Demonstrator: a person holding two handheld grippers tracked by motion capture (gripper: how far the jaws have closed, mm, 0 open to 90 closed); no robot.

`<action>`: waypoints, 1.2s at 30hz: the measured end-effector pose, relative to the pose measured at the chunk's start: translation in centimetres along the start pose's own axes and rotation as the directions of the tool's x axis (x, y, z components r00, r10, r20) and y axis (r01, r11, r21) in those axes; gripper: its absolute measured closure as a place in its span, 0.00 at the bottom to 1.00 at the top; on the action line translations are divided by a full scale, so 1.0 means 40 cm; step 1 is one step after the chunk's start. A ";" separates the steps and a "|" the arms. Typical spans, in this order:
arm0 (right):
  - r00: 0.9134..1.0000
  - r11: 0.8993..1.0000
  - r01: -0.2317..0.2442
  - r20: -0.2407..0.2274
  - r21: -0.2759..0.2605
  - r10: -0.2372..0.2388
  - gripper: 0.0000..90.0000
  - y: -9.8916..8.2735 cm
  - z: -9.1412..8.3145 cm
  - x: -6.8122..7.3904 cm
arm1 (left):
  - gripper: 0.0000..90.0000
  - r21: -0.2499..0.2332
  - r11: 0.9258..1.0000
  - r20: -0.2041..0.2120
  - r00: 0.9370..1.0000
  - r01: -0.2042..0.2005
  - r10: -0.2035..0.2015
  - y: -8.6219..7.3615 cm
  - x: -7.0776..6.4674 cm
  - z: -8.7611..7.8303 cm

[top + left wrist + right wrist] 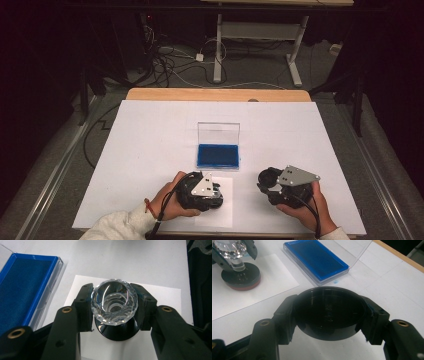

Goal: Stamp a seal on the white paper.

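A stamp with a faceted crystal knob [114, 303] and a round black base [117, 333] stands upright on a small white sheet [160, 297]. My left gripper [114, 305] is shut on the knob, one pad on each side. In the high view the left gripper [215, 192] sits over the sheet near the table's front edge. My right gripper [329, 315] is shut on a round black cap [329, 312], held just above the table with its hollow side toward the camera. The right gripper [267, 184] is to the right of the stamp [235, 255], apart from it.
An open ink pad case [218, 155] with a blue pad [317, 258] lies mid-table behind both grippers, its clear lid [218, 132] standing up at the back. White board [150, 140] covers the wooden table [215, 94]. Cables and a desk frame lie on the floor beyond.
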State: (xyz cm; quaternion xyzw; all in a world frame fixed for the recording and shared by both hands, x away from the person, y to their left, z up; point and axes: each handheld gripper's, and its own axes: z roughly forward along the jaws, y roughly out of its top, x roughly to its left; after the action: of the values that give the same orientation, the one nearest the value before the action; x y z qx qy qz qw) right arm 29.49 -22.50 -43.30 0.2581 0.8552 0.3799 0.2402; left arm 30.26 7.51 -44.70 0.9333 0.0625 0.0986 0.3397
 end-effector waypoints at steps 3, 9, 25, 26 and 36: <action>1.000 1.000 0.004 -0.002 -0.001 -0.004 0.43 0.000 0.000 0.000 | 0.61 0.015 1.000 -0.009 1.000 -0.013 0.013 0.004 -0.004 0.000; 1.000 1.000 0.002 -0.001 0.000 -0.002 0.43 0.000 0.001 0.001 | 0.61 0.010 1.000 0.001 1.000 0.001 -0.001 0.004 0.002 -0.001; 1.000 0.999 -0.009 0.017 -0.038 0.009 0.43 0.003 -0.013 -0.004 | 0.61 -0.152 0.986 -0.045 0.996 0.070 -0.078 0.035 0.049 -0.120; 1.000 0.999 -0.007 0.017 -0.038 0.008 0.43 0.004 -0.014 -0.003 | 0.61 -0.156 0.985 -0.052 0.995 0.070 -0.079 0.034 0.051 -0.126; 1.000 0.999 -0.009 0.016 -0.043 0.010 0.43 0.004 -0.016 -0.006 | 0.61 -0.195 0.975 -0.105 0.986 0.104 -0.127 0.002 0.069 -0.186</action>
State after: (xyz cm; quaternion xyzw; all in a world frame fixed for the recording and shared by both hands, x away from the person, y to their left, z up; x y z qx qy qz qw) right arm 29.30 -22.90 -42.75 0.2598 0.8437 0.3972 0.2508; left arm 31.28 12.59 -38.70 0.8843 0.1269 0.1387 0.4274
